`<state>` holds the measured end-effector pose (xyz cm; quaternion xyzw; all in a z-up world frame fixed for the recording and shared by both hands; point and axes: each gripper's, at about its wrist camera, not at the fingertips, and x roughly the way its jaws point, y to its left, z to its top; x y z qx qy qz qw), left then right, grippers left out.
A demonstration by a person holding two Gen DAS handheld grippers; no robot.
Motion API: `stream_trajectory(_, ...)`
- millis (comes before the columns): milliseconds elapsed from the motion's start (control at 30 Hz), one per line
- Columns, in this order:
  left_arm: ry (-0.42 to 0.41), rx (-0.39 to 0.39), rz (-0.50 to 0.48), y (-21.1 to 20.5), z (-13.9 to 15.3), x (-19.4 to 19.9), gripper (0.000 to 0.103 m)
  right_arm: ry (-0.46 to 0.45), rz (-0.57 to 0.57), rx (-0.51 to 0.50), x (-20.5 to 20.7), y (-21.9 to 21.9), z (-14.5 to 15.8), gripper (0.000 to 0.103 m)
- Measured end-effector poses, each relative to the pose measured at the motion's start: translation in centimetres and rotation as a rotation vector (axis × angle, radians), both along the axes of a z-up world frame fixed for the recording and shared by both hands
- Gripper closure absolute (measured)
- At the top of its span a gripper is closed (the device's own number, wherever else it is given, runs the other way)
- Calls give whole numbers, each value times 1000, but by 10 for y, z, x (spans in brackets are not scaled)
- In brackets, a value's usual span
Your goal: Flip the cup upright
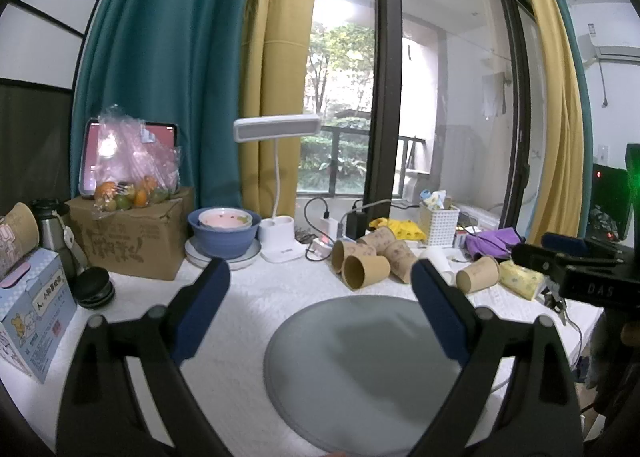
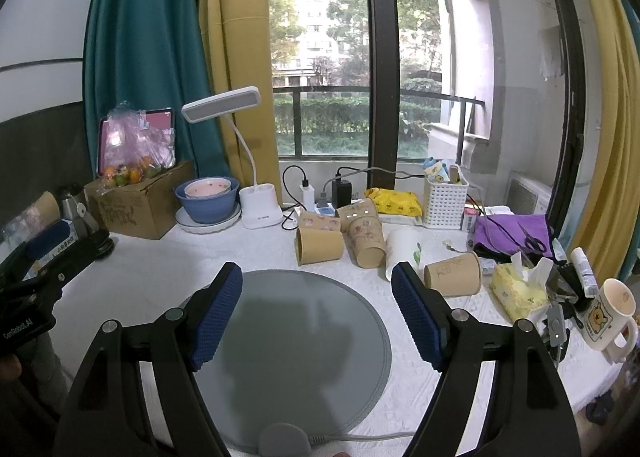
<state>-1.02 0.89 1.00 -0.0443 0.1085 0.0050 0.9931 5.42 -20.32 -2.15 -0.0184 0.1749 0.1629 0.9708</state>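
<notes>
Both grippers spread wide, holding nothing: left gripper (image 1: 320,289) and right gripper (image 2: 316,289) hover over the grey round mat (image 2: 304,341). Brown paper cups (image 2: 320,245) lie on their sides just behind the mat, one more cup (image 2: 454,277) beside its right edge. Left unit's side reads "GenRobot.AI", right unit's "DAS"; carton (image 2: 136,205) print unreadable

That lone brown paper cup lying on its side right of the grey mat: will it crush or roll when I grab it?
The brown paper cup looks thin-walled and empty, so it is probably light and may dent under a hard squeeze. Lying on its side on the white tablecloth, it would likely roll in a curve if nudged. The right claw is open, not touching it.
</notes>
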Motion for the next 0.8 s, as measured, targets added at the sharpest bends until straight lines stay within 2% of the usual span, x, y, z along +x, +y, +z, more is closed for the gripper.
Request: stream_trajectory(800,-4,0,-7,-3,7,4,10,-1,4,1,1,0,2,23)
